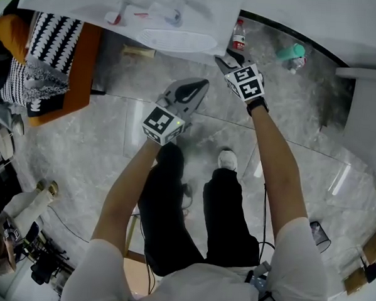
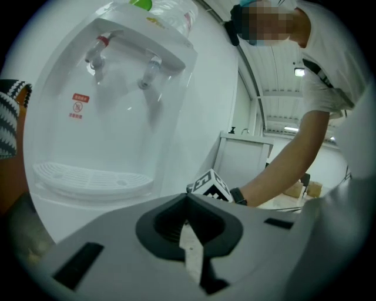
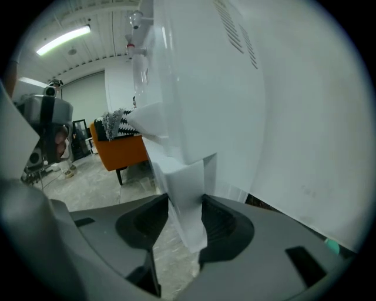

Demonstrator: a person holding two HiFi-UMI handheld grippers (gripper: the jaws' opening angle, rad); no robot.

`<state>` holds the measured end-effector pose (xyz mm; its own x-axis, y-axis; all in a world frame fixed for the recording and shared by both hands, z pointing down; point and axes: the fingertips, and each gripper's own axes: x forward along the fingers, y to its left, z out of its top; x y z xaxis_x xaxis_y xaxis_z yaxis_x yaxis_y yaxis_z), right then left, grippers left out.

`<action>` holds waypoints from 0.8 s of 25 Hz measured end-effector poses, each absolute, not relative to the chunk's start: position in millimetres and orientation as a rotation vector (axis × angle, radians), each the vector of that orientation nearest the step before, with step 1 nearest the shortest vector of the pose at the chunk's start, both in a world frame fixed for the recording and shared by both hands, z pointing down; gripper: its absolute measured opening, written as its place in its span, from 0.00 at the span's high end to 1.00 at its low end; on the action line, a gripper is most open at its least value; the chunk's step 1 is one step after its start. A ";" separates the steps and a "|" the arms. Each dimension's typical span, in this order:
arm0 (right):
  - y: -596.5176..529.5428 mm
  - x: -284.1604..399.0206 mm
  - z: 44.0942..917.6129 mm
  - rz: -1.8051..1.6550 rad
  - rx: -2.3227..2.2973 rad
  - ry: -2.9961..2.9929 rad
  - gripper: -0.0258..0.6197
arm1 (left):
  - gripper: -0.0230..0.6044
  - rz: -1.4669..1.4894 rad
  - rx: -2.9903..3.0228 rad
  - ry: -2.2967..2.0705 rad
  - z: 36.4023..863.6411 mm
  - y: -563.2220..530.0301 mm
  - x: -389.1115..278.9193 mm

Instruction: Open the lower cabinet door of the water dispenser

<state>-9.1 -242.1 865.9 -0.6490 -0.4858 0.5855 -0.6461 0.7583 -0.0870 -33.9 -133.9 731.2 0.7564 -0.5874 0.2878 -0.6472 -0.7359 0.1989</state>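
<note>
The white water dispenser (image 1: 176,17) stands at the top of the head view, its drip tray (image 1: 176,39) facing me. My right gripper (image 1: 225,59) is at the dispenser's lower right corner. In the right gripper view (image 3: 187,217) its jaws are shut on the white edge of the lower cabinet door (image 3: 188,188), which fills the gap between them. My left gripper (image 1: 194,87) hovers in front of the dispenser, a little below the drip tray (image 2: 88,179), shut and empty (image 2: 188,226). The taps (image 2: 150,70) show above it.
An orange chair with a black-and-white cushion (image 1: 54,64) stands left of the dispenser. A small bottle (image 1: 238,37) and a teal bottle (image 1: 290,53) lie on the marble floor to its right. A white cabinet (image 1: 369,112) is at far right. My feet (image 1: 227,159) are below the grippers.
</note>
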 end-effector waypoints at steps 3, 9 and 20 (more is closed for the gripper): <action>-230.8 -13.5 865.9 0.413 0.844 -2.388 0.67 | 0.96 0.276 2.621 -1.031 725.3 -134.7 -50.5; -213.8 -14.8 867.0 0.426 0.824 -2.346 0.67 | 0.96 0.285 2.582 -1.078 717.0 -121.1 -68.4; -177.0 -24.8 867.5 0.461 0.795 -2.306 0.67 | 0.96 0.324 2.540 -1.091 710.0 -95.5 -82.4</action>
<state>-24.8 -177.0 867.5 -0.6070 -0.4185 0.6756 -0.6462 0.7548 -0.1130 -82.4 -95.5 710.0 0.6760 -0.6520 0.3434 -0.7337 -0.6388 0.2315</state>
